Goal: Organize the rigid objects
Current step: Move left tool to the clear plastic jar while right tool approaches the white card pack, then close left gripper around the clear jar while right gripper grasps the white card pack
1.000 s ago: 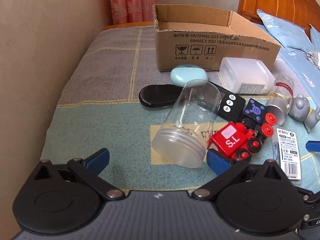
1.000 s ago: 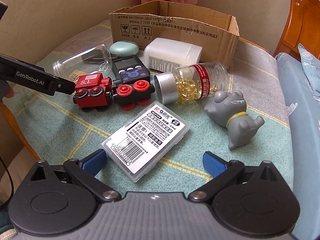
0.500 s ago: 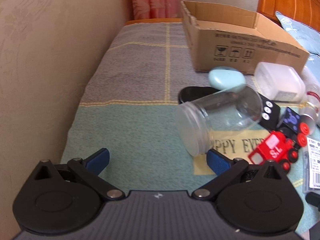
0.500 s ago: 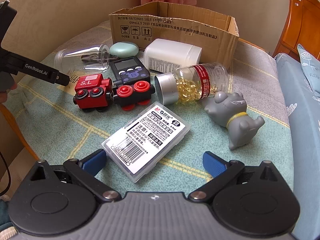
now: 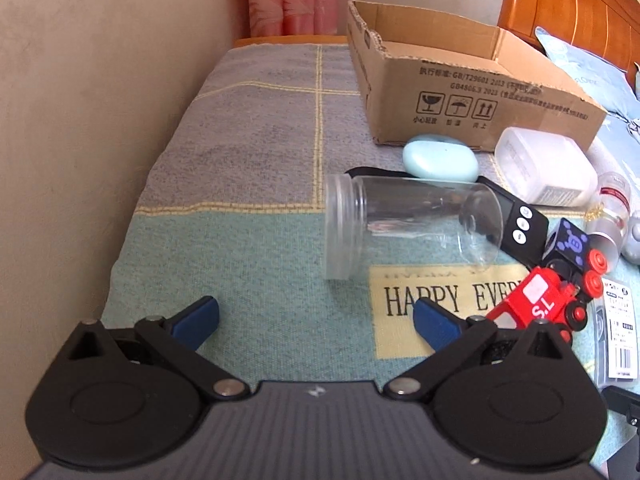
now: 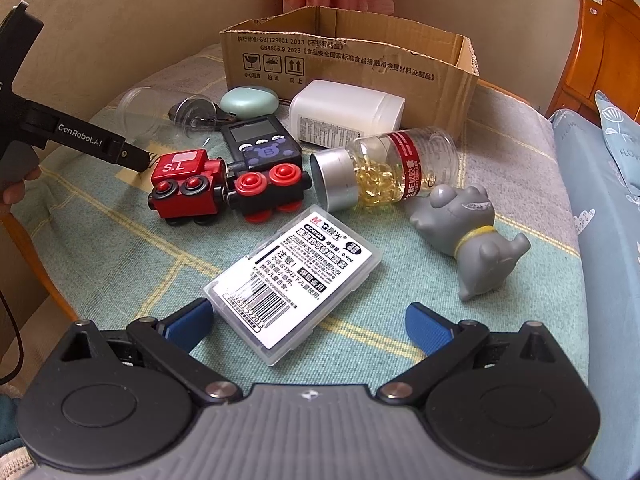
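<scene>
A clear plastic jar (image 5: 412, 228) lies on its side on the blanket, mouth to the left, just ahead of my open left gripper (image 5: 316, 316), which holds nothing. A red toy train (image 5: 536, 308) sits right of that gripper's right finger. My right gripper (image 6: 308, 316) is open over the near end of a flat labelled case (image 6: 296, 280), not closed on it. Beyond it lie the train (image 6: 188, 184), a black timer (image 6: 260, 146), a capsule bottle (image 6: 388, 168) and a grey dog figure (image 6: 476, 240). An open cardboard box (image 6: 352, 60) stands behind.
A mint oval case (image 5: 440, 158) and a white bottle (image 5: 544, 168) lie in front of the box (image 5: 460, 92). A wall runs along the left edge of the blanket. A blue pillow (image 6: 616, 148) and a wooden headboard are at the right. A hand holds the left tool's arm (image 6: 80, 139).
My left gripper has swung left and back from the train, so the jar now lies crosswise ahead of it. The right gripper and the objects have stayed put.
</scene>
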A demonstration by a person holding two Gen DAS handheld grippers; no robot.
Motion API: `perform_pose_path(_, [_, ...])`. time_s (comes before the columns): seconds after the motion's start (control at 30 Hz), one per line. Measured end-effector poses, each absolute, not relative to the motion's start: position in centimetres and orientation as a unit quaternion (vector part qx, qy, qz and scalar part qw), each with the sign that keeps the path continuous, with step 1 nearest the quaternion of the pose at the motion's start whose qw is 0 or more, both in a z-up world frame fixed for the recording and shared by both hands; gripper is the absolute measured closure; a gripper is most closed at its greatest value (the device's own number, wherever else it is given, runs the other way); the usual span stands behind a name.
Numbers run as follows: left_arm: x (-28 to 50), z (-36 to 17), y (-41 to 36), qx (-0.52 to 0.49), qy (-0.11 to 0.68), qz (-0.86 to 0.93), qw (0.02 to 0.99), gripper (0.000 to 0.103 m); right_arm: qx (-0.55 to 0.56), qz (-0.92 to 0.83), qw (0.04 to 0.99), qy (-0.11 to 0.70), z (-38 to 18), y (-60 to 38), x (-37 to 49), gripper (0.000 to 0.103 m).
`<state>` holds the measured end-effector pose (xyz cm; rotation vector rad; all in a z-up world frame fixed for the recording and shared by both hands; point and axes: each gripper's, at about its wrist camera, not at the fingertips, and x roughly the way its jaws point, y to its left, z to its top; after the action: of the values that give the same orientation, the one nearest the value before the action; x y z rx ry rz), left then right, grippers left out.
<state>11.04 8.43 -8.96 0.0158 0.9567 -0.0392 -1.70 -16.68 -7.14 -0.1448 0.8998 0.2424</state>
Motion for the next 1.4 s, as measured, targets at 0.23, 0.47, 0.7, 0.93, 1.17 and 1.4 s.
perform_pose_path(0.23, [10.3, -9.0, 8.3, -0.002, 0.449, -0.003, 0.894, 0.0, -0.073, 0.13, 0.895, 0.421, -7.3, -16.7, -1.7, 0.0])
perform_pose_path(0.47, [9.4, -7.6, 7.1, 0.002, 0.427, -0.062, 0.902, 0.001, -0.079, 0.15, 0.899, 0.404, -7.5, -16.9, -1.9, 0.0])
perform_pose_path(0.7, [10.1, -6.9, 5.7, 0.019, 0.411, -0.067, 0.909, 0.001, -0.084, 0.167, 0.899, 0.396, -7.5, -17.0, -1.8, 0.0])
perform_pose_path(0.93, [11.4, -6.6, 4.9, 0.015, 0.399, -0.067, 0.914, 0.001, -0.088, 0.178, 0.899, 0.391, -7.6, -17.0, -1.7, 0.0])
perform_pose_path(1.17, [12.5, -6.7, 4.4, 0.014, 0.398, -0.06, 0.915, 0.001, -0.11, 0.216, 0.884, 0.399, -7.4, -16.6, -0.3, 0.0])
perform_pose_path(1.4, [12.6, -6.9, 4.7, 0.004, 0.402, -0.069, 0.913, 0.001, -0.137, 0.253, 0.86, 0.422, -7.0, -16.2, 1.9, 0.0])
